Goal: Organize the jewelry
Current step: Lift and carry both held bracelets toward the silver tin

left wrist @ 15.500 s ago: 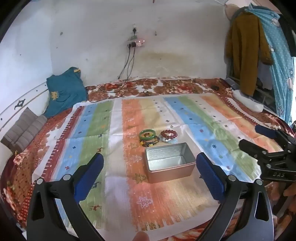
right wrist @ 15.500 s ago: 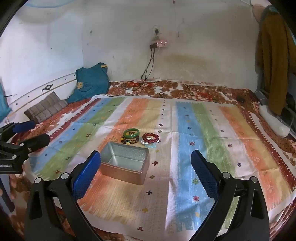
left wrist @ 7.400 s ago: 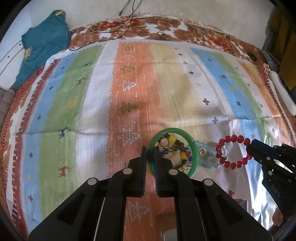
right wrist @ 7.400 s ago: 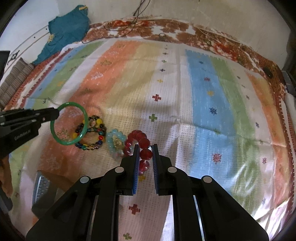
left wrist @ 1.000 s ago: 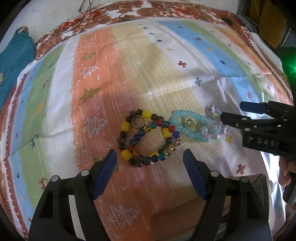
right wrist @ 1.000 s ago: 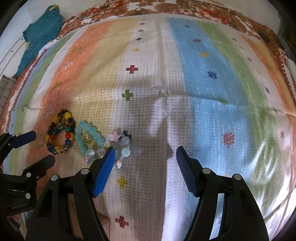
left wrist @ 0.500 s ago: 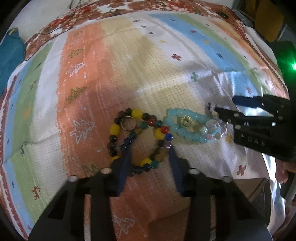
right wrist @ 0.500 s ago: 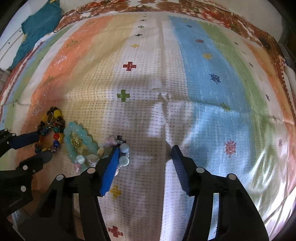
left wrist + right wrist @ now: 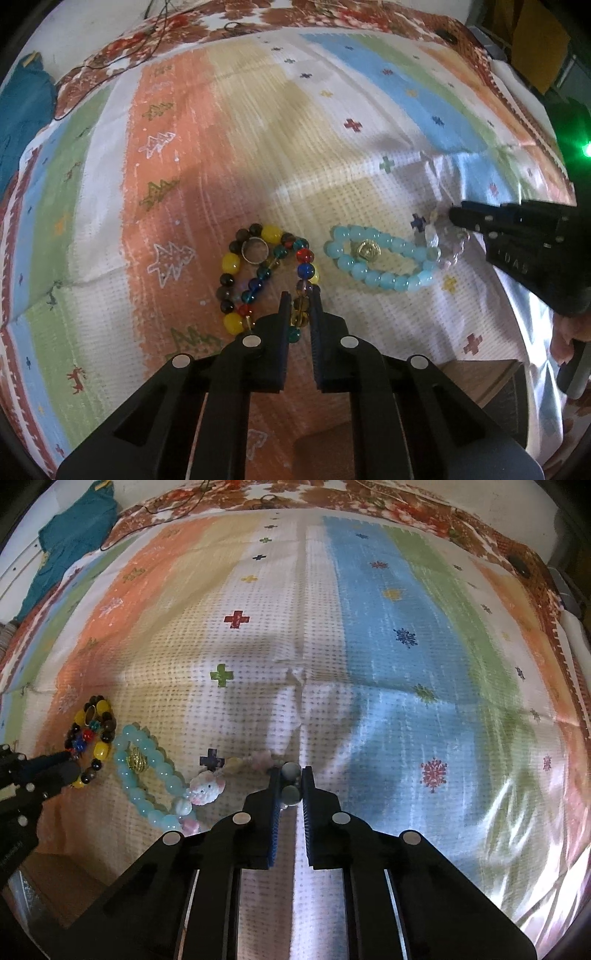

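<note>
On the woven striped cloth [image 9: 229, 155], the left gripper [image 9: 300, 306] has just closed its jaws on an amber glass bead of the multicolour bracelet [image 9: 267, 275], a loop of round glossy beads with a metal ring [image 9: 255, 250] at its 11 o'clock. At its 3 o'clock lies the pale blue bracelet [image 9: 380, 264], a flattened oval with its long axis running 10 to 4 o'clock, around a gold charm [image 9: 366, 250]. The right gripper [image 9: 290, 786] has likewise just closed, pinching grey pearly beads of the pastel charm bracelet [image 9: 207, 786]. Seconds earlier, the green bangle and red bracelet lay here; both are gone. A metal box's corner [image 9: 491, 376] shows at 4 o'clock.
</note>
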`<state>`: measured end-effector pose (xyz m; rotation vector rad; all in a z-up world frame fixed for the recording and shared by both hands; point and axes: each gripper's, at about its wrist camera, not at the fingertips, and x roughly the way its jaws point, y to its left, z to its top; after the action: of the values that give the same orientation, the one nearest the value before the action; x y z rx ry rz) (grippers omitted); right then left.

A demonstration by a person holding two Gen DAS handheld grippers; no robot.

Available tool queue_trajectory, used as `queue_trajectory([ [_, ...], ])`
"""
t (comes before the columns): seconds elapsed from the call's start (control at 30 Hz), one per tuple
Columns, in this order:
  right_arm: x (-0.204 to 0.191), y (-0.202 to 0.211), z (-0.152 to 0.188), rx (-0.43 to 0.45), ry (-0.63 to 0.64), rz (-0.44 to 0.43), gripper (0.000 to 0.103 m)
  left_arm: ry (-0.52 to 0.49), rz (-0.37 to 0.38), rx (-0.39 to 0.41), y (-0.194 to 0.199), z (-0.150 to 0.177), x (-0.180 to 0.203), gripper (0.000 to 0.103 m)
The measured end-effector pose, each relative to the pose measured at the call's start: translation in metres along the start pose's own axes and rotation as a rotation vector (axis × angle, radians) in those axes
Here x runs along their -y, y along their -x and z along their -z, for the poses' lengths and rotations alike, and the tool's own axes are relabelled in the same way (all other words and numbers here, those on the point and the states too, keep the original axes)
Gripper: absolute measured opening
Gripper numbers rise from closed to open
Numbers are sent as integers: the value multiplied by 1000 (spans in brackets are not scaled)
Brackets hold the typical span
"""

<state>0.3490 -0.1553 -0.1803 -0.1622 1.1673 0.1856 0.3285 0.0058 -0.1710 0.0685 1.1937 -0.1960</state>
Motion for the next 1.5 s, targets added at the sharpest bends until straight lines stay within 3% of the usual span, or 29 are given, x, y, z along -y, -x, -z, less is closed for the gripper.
queue_trajectory([
  [0.4,-13,26,3,49,34,-6,12,41,-5,26,18,-2,-6,9],
  [1.0,-26,75,7,146,72,-36,12,73,-73,77,56,1,-6,9],
  [1.27,-28,87,13,162,68,-48,12,106,-40,85,68,7,-9,9],
  [1.5,-33,109,19,199,70,-55,12,116,-55,106,84,12,-5,9],
])
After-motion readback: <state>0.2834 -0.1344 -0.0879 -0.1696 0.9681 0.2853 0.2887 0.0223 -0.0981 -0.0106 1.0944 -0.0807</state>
